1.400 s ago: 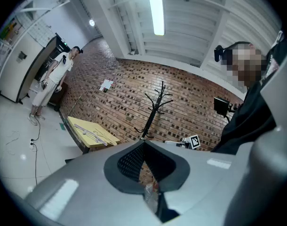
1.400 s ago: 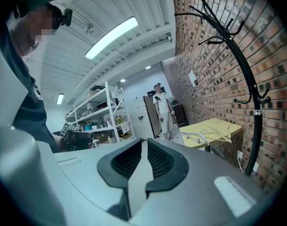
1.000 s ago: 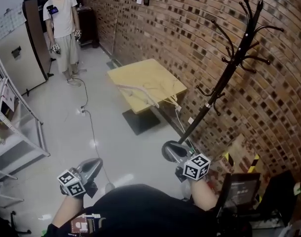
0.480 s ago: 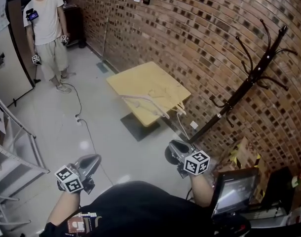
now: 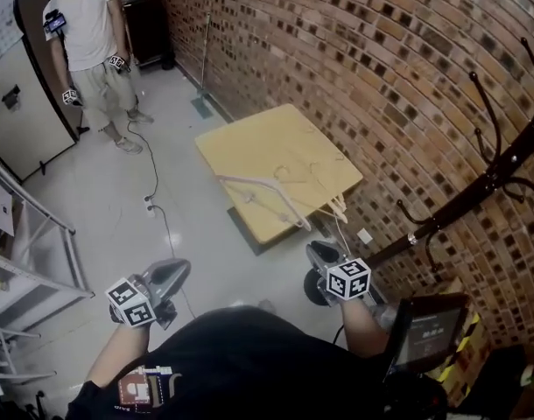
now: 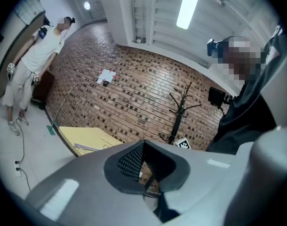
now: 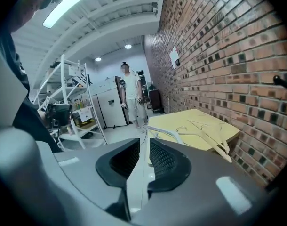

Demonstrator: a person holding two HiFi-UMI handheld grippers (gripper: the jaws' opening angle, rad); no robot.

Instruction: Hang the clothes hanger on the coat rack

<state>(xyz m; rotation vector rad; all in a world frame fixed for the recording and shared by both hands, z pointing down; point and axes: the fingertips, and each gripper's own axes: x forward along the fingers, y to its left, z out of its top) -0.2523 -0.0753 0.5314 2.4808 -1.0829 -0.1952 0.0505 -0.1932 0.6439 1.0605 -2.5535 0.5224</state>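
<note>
Moved: worktop (image 5: pixel 276 138) looms closer; right gripper (image 5: pixel 318 250) jaws just opening, empty.
Left gripper (image 5: pixel 179 271): one, jaws slightly apart, empty.
Hangers: one grey hanger (image 5: pixel 248 180), at least two wooden hangers (image 7: pixel 210 138), on worktop, just far of right gripper.
Coat rack (image 5: pixel 495 178): one, far right.

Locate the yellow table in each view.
Head view: table at centre, against the brick wall.
Left gripper view: table at lower left, below the wall.
Right gripper view: table right of centre, beside the wall.
Shared landmark: the person in a white shirt, standing on the floor beyond the table in all three views.
</note>
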